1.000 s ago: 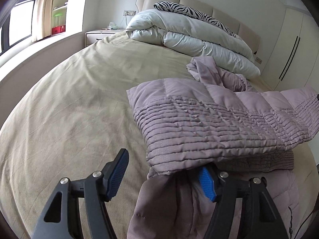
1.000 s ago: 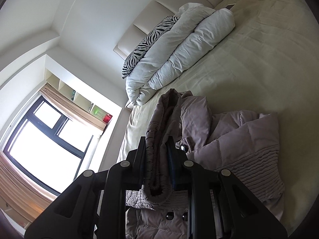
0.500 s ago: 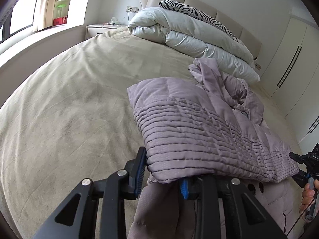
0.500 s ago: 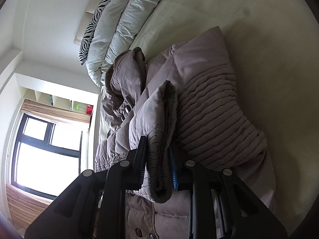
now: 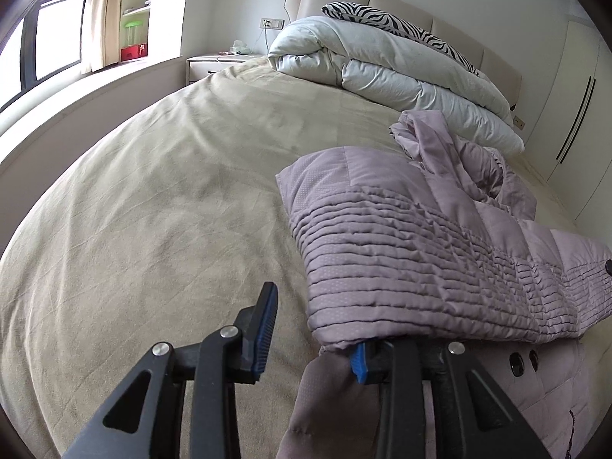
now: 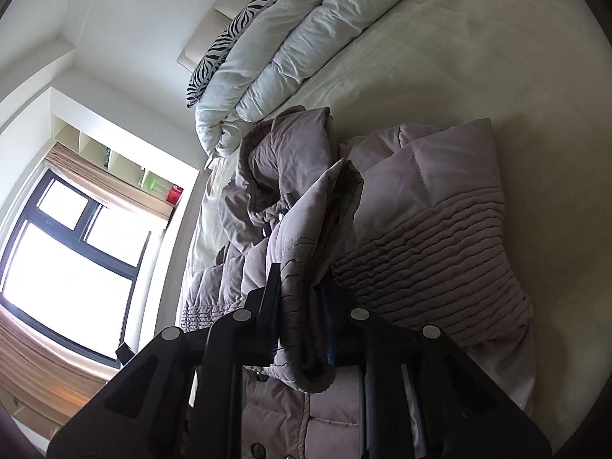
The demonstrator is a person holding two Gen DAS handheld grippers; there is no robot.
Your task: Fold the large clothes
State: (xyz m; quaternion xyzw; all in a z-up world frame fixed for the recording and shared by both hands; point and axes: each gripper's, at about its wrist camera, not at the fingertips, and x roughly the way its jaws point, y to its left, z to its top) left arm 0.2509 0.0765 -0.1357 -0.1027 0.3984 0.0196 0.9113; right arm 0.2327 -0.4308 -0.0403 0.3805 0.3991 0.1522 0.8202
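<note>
A mauve quilted puffer coat (image 5: pixel 413 244) lies on the beige bed sheet (image 5: pixel 172 199), partly folded over itself, its hood bunched towards the duvet. My left gripper (image 5: pixel 311 338) is open at the coat's near edge. Its left finger is over bare sheet and its right finger is tucked under the folded fabric. In the right wrist view the coat (image 6: pixel 432 252) lies across the sheet (image 6: pixel 497 57). My right gripper (image 6: pixel 304 325) is shut on a thick fold of the coat's edge, which stands up between its fingers.
A folded white duvet (image 5: pixel 382 76) and a zebra-print pillow (image 5: pixel 401 30) lie at the headboard. A nightstand (image 5: pixel 214 65) and a window (image 5: pixel 38 38) are to the left, and wardrobe doors (image 5: pixel 573 114) to the right. The duvet (image 6: pixel 298 57) also shows in the right wrist view.
My left gripper closed in on the coat's edge half a second ago and has opened again. My right gripper has kept its hold on the coat's edge while swinging over the bed.
</note>
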